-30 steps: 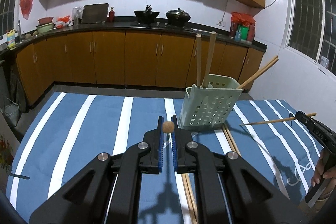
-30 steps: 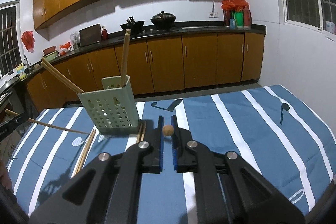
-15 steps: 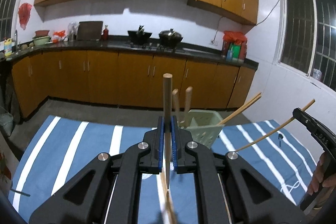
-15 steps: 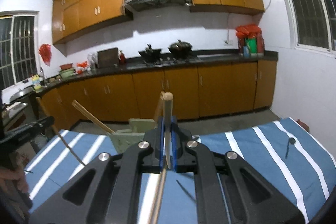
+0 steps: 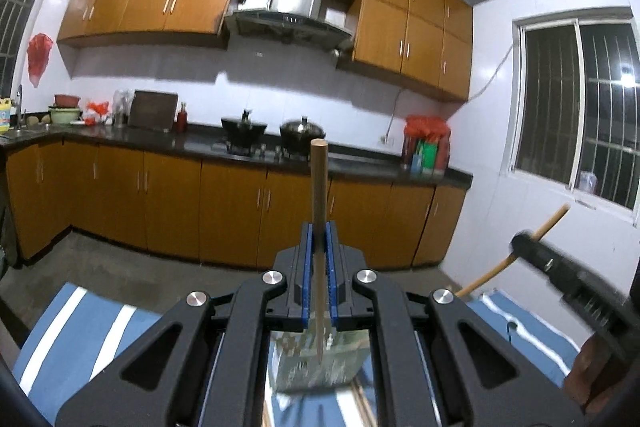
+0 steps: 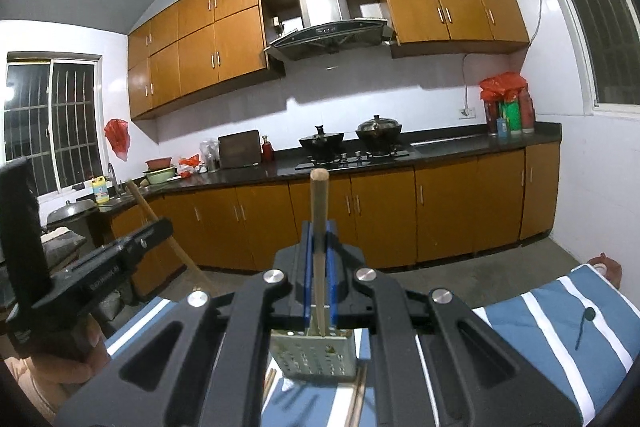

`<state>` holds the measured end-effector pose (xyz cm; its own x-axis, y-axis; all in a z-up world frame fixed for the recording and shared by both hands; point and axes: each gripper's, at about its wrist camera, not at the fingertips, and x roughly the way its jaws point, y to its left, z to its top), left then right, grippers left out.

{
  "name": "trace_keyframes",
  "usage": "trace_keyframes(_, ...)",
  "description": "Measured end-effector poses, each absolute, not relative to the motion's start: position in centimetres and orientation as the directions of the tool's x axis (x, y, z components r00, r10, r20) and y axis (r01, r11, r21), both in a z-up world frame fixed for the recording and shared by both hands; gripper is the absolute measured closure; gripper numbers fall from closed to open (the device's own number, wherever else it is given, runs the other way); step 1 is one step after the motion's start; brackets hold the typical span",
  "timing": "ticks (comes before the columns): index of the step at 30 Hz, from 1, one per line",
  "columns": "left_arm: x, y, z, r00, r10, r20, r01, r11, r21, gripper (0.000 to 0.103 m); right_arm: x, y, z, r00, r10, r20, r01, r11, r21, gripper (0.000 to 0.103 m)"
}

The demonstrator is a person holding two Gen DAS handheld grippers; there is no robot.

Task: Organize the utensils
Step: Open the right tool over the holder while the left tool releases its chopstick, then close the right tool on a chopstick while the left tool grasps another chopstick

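Left wrist view: left gripper [image 5: 319, 247] pinching an upright chopstick [image 5: 319, 195], tip hanging over the green perforated holder [image 5: 316, 363] on the striped cloth [image 5: 80, 323], open floor ahead, right gripper [image 5: 524, 245] near at the right edge. Right wrist view: right gripper [image 6: 319, 247] clamped on its own chopstick [image 6: 319, 211] above the holder [image 6: 312, 357]; faint lettering on the left gripper [image 6: 160, 227], unreadable.
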<state>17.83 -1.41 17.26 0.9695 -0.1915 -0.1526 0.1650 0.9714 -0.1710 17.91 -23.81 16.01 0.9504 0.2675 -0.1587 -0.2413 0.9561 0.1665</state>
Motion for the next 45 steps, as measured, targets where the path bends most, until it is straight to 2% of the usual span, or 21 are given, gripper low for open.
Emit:
trace_keyframes(6, 19.8, -2.2, 16.9, 0.984, -0.147, -0.105, 0.132, 0.982, -0.136, 0.096, 21.3, -23.3, 14.9, 0.947, 0.254, -0.196, -0.220, 0.959, 0.180, 0.095)
trace_keyframes(16, 23.2, -2.5, 12.8, 0.958, -0.155, -0.239, 0.120, 0.981, -0.154, 0.095, 23.8, -23.1, 12.3, 0.929, 0.253, -0.270, -0.208, 0.960, 0.186, 0.094)
trace_keyframes(18, 23.1, -2.2, 12.7, 0.956, -0.158, -0.246, 0.121, 0.980, -0.158, 0.093, 23.8, -23.2, 12.0, 0.929, 0.253, -0.270, -0.206, 0.960, 0.191, 0.092)
trace_keyframes(19, 23.0, -2.2, 12.7, 0.956, -0.158, -0.246, 0.121, 0.980, -0.159, 0.086, 23.7, -23.3, 11.9, 0.929, 0.254, -0.271, -0.206, 0.959, 0.193, 0.092)
trace_keyframes(20, 22.8, -2.1, 12.8, 0.959, -0.151, -0.240, 0.115, 0.981, -0.158, 0.072, 23.6, -23.3, 11.8, 0.928, 0.254, -0.272, -0.206, 0.959, 0.195, 0.092)
trace_keyframes(22, 22.4, -1.9, 13.1, 0.962, -0.150, -0.228, 0.115, 0.980, -0.160, 0.067, 23.5, -23.4, 11.9, 0.929, 0.253, -0.270, -0.205, 0.959, 0.195, 0.092)
trace_keyframes(34, 18.3, 0.6, 14.1, 0.973, -0.118, -0.200, 0.082, 0.980, -0.179, 0.065, 18.8, -24.8, 11.7, 0.942, 0.229, -0.243, -0.192, 0.967, 0.169, 0.089)
trace_keyframes(37, 16.6, 2.0, 12.6, 0.968, -0.086, -0.235, 0.045, 0.984, -0.175, 0.065, 17.5, -25.5, 9.5, 0.932, 0.219, -0.288, -0.176, 0.970, 0.167, 0.088)
trace_keyframes(39, 15.8, 3.0, 10.7, 0.957, -0.059, -0.283, 0.011, 0.986, -0.169, 0.065, 17.1, -25.6, 7.1, 0.914, 0.206, -0.350, -0.158, 0.974, 0.160, 0.088)
trace_keyframes(43, 15.2, 4.1, 6.3, 0.912, -0.020, -0.410, -0.038, 0.990, -0.133, 0.065, 17.8, -25.2, -0.2, 0.803, 0.217, -0.555, -0.143, 0.974, 0.174, 0.088)
trace_keyframes(45, 15.2, 4.4, 3.5, 0.871, -0.029, -0.490, -0.039, 0.991, -0.129, 0.065, 18.2, -24.6, -3.1, 0.745, 0.230, -0.626, -0.143, 0.972, 0.188, 0.088)
